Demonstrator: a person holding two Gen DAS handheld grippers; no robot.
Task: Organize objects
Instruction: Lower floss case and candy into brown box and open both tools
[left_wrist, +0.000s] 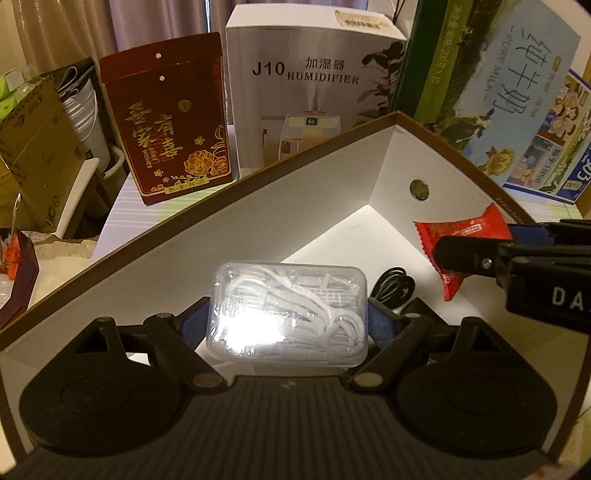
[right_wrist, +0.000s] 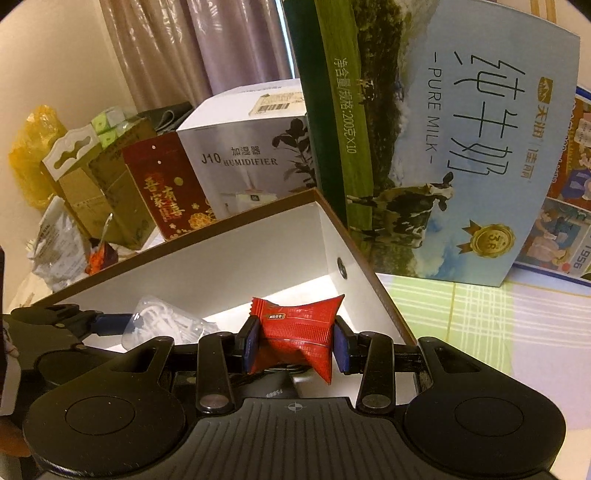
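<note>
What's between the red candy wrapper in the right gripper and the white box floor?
Nothing visible blocks it. The red candy wrapper hangs inside the open brown-rimmed white box; a black coiled cable lies below.

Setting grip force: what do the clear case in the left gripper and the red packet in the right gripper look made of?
Clear case: looks like rigid transparent plastic, glossy; glare on the lid, white contents visible through it. Red packet: seemingly thin plastic or foil film, shiny, with crimped serrated ends, pinched in where the pads press. Probably soft and crushable.
</note>
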